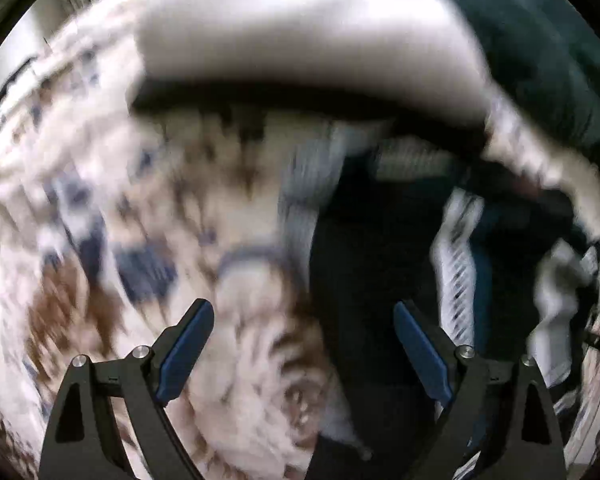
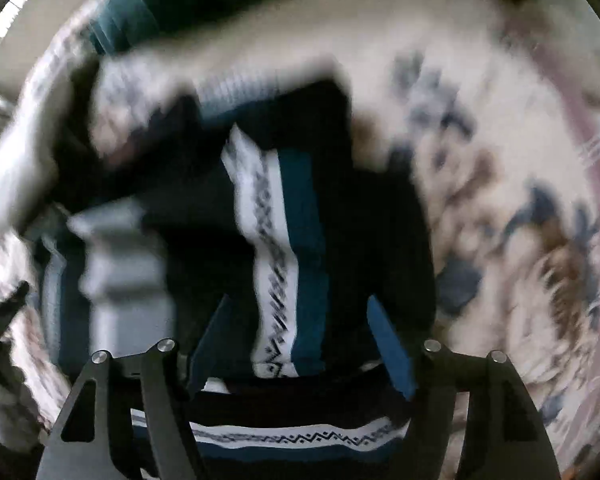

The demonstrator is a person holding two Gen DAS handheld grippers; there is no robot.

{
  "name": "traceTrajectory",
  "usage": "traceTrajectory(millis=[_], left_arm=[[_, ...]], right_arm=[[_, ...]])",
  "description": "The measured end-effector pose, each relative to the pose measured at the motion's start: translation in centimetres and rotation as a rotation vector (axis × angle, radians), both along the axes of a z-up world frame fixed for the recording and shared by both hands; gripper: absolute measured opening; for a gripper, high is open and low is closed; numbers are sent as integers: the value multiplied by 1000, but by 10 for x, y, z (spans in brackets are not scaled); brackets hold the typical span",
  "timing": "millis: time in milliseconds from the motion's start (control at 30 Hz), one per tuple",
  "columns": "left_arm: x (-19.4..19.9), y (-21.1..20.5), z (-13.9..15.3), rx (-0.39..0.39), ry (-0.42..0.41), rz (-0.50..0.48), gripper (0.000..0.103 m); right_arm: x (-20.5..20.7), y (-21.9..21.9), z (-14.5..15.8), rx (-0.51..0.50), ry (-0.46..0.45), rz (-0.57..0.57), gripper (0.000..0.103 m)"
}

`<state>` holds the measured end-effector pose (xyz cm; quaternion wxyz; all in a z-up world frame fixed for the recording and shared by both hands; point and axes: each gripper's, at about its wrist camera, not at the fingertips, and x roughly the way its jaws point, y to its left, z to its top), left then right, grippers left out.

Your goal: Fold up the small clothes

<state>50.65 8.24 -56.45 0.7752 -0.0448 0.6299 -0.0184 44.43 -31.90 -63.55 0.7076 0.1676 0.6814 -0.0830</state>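
Item 1, your left gripper (image 1: 304, 340): jaws spread wide, nothing clamped between the blue pads (image 1: 186, 354). Below it lies the floral bedcover (image 1: 80, 208), cream with brown and blue blotches. The edge of the dark garment (image 1: 364, 264) falls under the right-hand pad, so the gap straddles the border of cloth and cover.

Item 2, your right gripper (image 2: 300, 344): jaws apart, pointing down onto the pile. The striped garment (image 2: 284, 240), dark with a white zigzag band and a teal stripe, runs straight up the gap between the fingers. The pads stand clear on either side of the band; no pinch is visible. A second stretch of the same band lies crosswise beneath the gripper's base.

Item 3, grey ribbed piece (image 2: 120, 264): to the left of your right gripper, beside the striped garment. Blur hides its outline.

Item 4, white pillow (image 1: 300, 40): at the far edge of the left wrist view, beyond the clothes.

Both views are heavily smeared.
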Motion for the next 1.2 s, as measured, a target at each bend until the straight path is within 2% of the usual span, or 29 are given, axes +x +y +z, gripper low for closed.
traceTrajectory(millis=[67,100,200,300,433,567,700,833,933,1033,1067,1133,1167,1200], left_arm=[[-14,8,7,-55,1,41,91],[-20,8,14,-57,-8,42,91],[-51,-2,50,-82,-70,18,91],[-98,-36,75,-123,-81,-46,91],[-168,-104,81,-174,-38,-134,91],[-244,-195,76,-266,72,-168,91],[-308,-282,66,-289,177,-170,92],[-352,-348,48,-302,261,-186,91],[-377,-391,22,-262,314,-237,91],[-397,-418,-11,-128,319,-293,90],[-403,-423,-17,-55,263,-314,89],[-410,-427,-17,7,188,-352,67],[-412,-426,-15,14,161,-360,57],[-415,-424,-10,25,111,-373,34]], right_arm=[[-9,-3,17,16,-34,-31,72],[-15,-6,28,43,-55,-54,72],[-44,-22,72,109,-115,-125,72],[-83,-45,110,130,-128,-143,72],[-132,-71,132,139,-93,-144,72],[-182,-116,136,180,-31,-127,72],[-214,-158,134,204,-5,-55,72],[-228,-191,119,247,20,-11,72],[-226,-207,103,265,34,12,72],[-213,-216,82,296,23,40,72],[-208,-216,77,306,17,46,72],[-191,-214,62,338,5,54,72],[-181,-212,54,365,-2,48,72],[-165,-209,43,424,-25,42,72]])
